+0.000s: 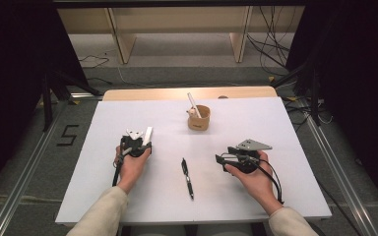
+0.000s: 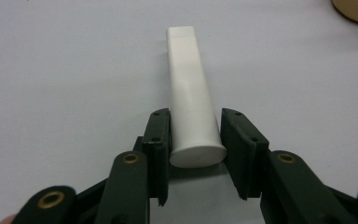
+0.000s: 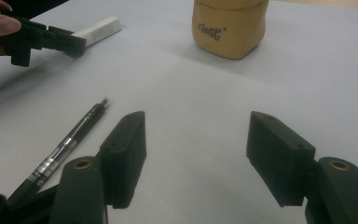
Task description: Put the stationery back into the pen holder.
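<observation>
**White tube gripped, pen waiting**

The left gripper [image 2: 193, 140] holds the white tube [image 2: 191, 109] by its cap end, low over the table [image 1: 275, 123]. The right gripper [image 3: 193, 158] gapes wide, empty, beside the pen [image 1: 187, 178]. Likely next: carrying the tube to the tan cup [image 1: 199, 118], lifting clear first.

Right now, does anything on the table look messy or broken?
Nothing stands out. The tan fabric cup stands upright, the black pen lies flat, and the left gripper holds the white plastic tube.
</observation>
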{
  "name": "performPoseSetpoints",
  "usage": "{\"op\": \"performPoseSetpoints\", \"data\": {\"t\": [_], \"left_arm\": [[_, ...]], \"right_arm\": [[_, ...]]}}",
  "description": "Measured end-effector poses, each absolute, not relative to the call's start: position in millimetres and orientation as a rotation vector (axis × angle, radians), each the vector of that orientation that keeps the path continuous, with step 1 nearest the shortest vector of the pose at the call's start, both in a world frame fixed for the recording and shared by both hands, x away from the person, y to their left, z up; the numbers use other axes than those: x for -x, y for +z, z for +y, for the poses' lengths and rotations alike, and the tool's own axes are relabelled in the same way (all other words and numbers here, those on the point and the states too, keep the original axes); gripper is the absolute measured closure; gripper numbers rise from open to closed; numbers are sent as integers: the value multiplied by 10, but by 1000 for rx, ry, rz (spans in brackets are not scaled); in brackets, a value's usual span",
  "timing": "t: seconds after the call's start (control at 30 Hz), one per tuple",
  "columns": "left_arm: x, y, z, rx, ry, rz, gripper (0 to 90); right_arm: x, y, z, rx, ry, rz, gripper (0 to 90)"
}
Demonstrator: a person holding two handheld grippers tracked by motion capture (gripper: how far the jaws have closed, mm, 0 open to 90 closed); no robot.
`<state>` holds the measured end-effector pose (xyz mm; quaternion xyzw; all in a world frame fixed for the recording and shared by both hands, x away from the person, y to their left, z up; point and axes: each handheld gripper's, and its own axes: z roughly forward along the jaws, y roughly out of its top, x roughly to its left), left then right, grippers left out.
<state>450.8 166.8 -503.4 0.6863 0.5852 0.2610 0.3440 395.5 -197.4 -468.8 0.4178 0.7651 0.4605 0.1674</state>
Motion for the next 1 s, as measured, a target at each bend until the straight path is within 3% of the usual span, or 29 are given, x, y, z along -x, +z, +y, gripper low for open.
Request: {"op": "performPoseSetpoints", "data": {"t": [1.0], "left_arm": [[-4502,-4984,1674,-1755,630,1510,649]], "right_arm": [[-3955,-4693,-1971,-1182,1304,2181,383]]}}
